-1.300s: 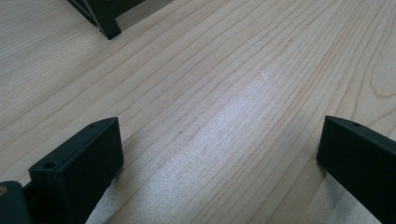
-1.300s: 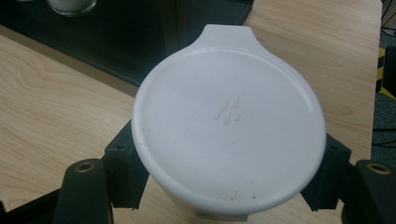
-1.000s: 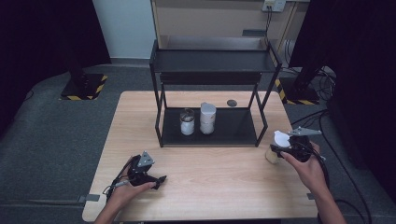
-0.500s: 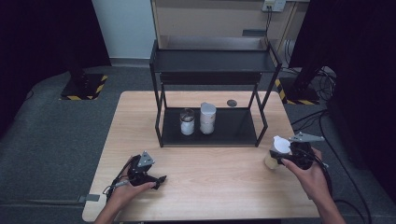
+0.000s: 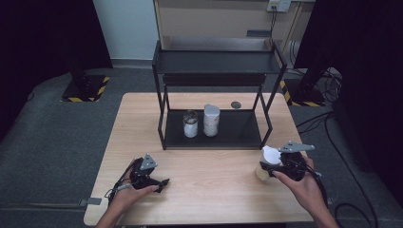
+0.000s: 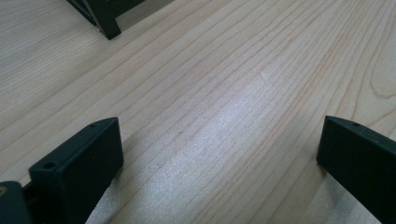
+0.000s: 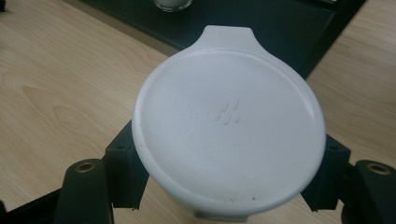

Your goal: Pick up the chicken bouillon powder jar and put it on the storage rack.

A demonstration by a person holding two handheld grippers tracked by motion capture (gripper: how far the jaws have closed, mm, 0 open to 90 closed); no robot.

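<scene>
at the table's right edge, right gripper (image 5: 270, 167) clamps a white-lidded cup (image 7: 228, 126), its body hidden.

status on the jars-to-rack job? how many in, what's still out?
Done: a clear glass jar and a white-lidded canister stand on the black metal rack's lower shelf. In hand: the right gripper grips a white-lidded container above the wooden table. Left: probably shelving it. The left gripper rests open, empty.

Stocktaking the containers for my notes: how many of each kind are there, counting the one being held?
White-lidded jars: 2, one in the right gripper, one on the rack
Clear glass jars: 1
Total: 3
</scene>
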